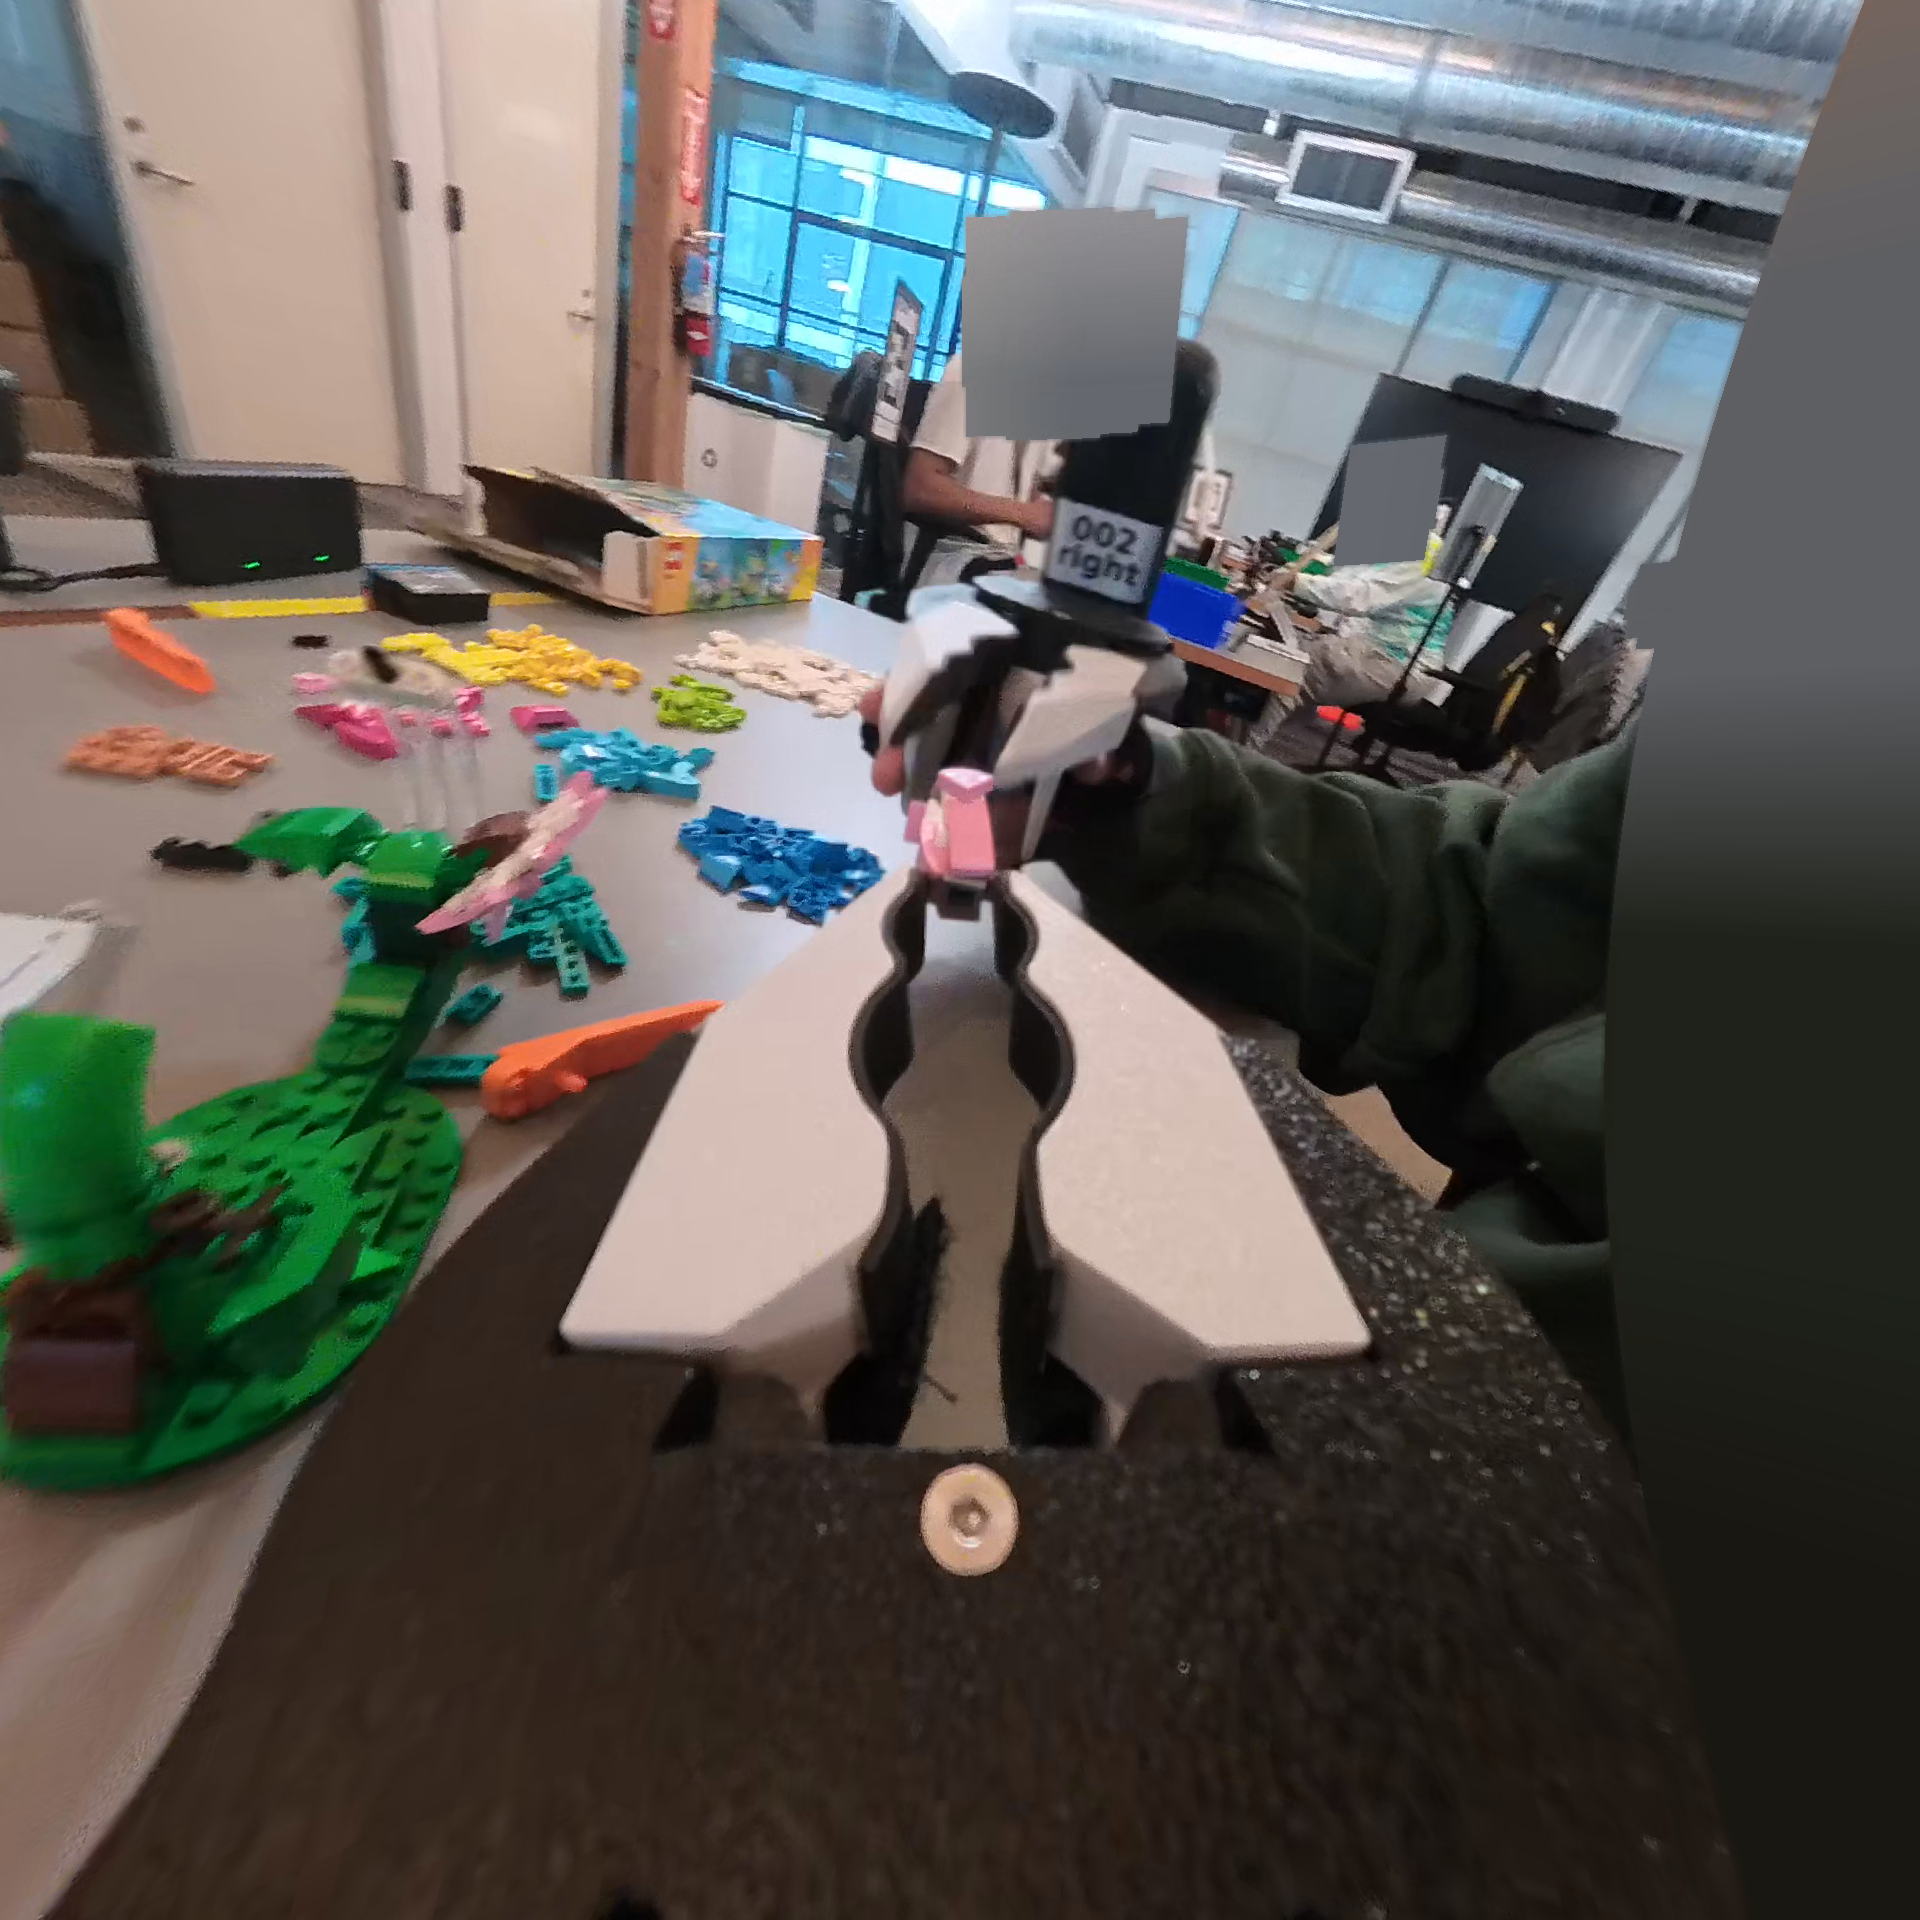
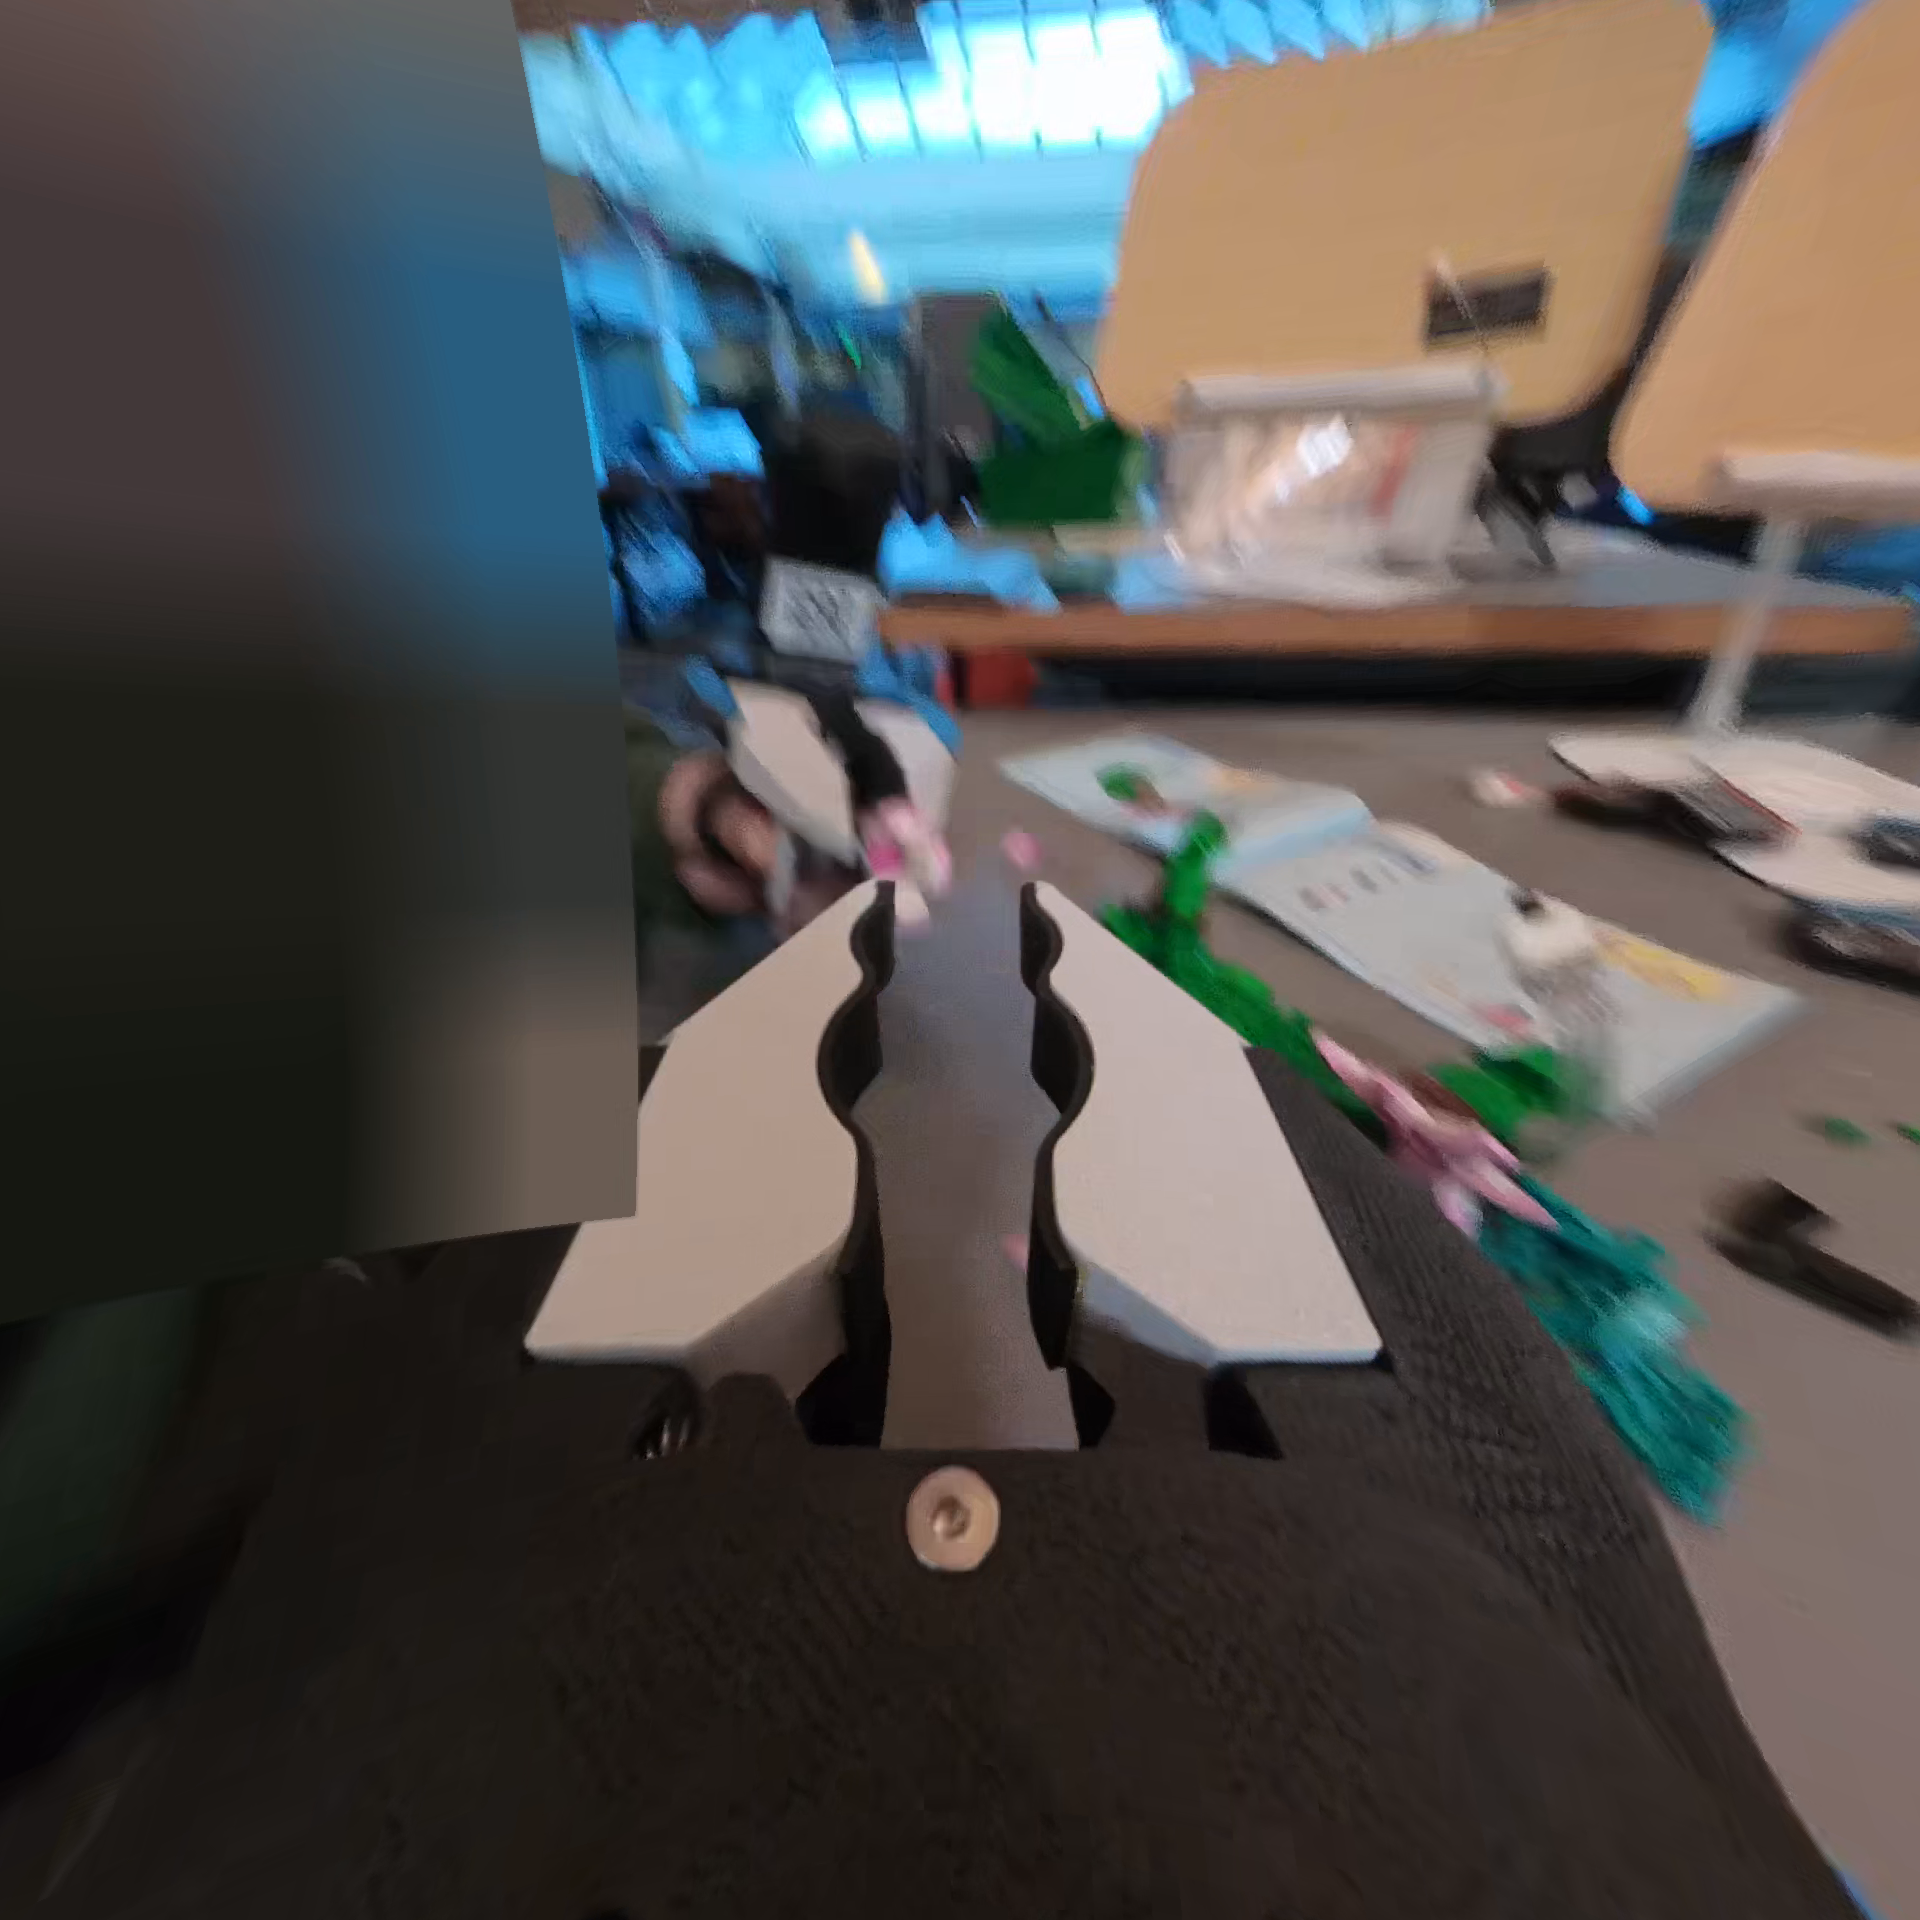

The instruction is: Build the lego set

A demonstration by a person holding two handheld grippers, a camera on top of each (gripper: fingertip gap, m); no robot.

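One opened cardboard box [image 1: 665, 551] on table [image 1: 727, 977], contents hidden, sorted brick piles [image 1: 774, 857] beside.

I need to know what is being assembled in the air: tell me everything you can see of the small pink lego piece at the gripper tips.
The pink lego piece is a small build of pale pink bricks, glossy plastic by its look, with a brownish part at its lower end. It is held above the table, roughly upright, in the tips of the left gripper. The right gripper meets it from above; contact there is unclear. The right wrist view shows it only as a pink blur.
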